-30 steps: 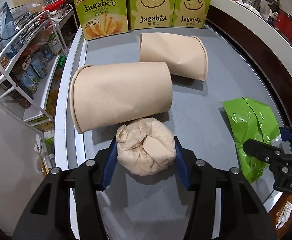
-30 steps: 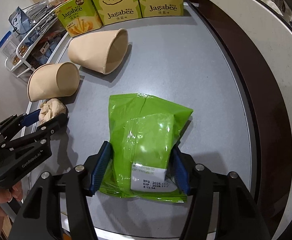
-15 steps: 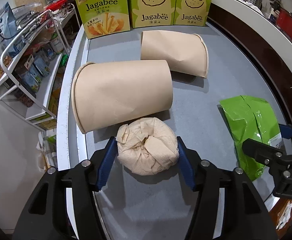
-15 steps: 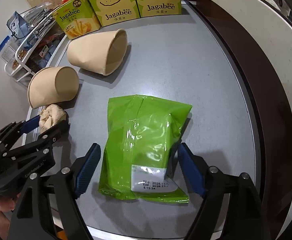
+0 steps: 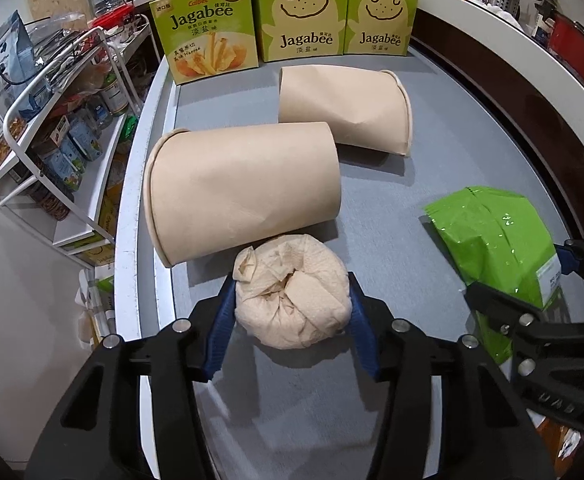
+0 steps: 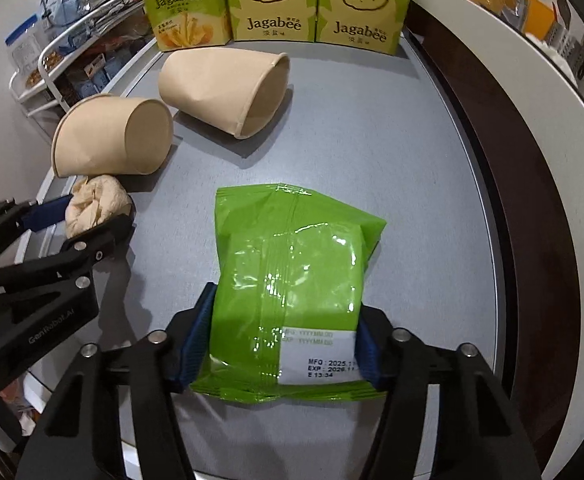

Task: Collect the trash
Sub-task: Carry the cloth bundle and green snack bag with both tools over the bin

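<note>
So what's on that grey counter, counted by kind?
Paper cups on their sides: 2
Jagabee boxes: 3
Crumpled paper ball: 1
Green packet: 1
Total: 7

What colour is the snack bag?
The snack bag is bright green with a white label; the right wrist view shows it best.

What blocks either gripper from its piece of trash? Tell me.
Nothing visible: the left gripper has just closed on the crumpled napkin, and the right gripper on the green snack bag.
</note>
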`<state>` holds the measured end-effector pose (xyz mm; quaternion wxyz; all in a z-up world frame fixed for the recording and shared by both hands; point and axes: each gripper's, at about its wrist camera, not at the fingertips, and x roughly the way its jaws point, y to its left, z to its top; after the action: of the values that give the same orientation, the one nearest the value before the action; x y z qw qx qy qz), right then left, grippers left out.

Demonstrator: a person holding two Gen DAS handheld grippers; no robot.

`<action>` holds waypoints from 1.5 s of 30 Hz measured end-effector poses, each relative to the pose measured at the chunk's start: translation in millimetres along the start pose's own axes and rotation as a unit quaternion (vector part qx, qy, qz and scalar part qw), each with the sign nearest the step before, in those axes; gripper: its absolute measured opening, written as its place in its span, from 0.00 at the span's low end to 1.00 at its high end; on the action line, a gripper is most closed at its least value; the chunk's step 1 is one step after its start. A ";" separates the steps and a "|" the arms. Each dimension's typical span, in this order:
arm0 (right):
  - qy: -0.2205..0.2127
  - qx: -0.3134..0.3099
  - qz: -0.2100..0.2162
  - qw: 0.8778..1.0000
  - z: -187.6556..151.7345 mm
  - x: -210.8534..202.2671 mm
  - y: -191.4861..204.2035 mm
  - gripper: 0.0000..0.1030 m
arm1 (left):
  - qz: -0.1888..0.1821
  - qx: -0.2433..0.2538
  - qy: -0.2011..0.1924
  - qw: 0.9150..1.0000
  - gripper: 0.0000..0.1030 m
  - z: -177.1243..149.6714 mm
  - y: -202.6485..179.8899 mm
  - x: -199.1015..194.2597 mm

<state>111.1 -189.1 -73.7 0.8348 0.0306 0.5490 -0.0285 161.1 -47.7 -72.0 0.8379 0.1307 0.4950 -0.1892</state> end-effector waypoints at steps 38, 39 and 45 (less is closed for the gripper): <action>0.002 -0.017 0.162 0.987 -105.1 -126.6 -23.8 0.55 | -0.026 -0.002 -0.020 0.999 0.50 -118.0 -32.0 -126.8; 0.008 -0.022 0.164 0.986 -111.0 -127.6 -22.4 0.55 | -0.028 -0.002 -0.015 1.000 0.50 -123.9 -34.0 -128.5; 0.050 -0.052 0.173 0.982 -150.8 -129.1 -16.8 0.55 | -0.042 -0.003 0.022 0.999 0.50 -160.2 -41.8 -131.1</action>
<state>-79.3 -191.6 -15.0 0.7993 0.0828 0.5770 0.1464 -39.9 4.6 -34.3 0.8186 0.1110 0.5188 -0.2199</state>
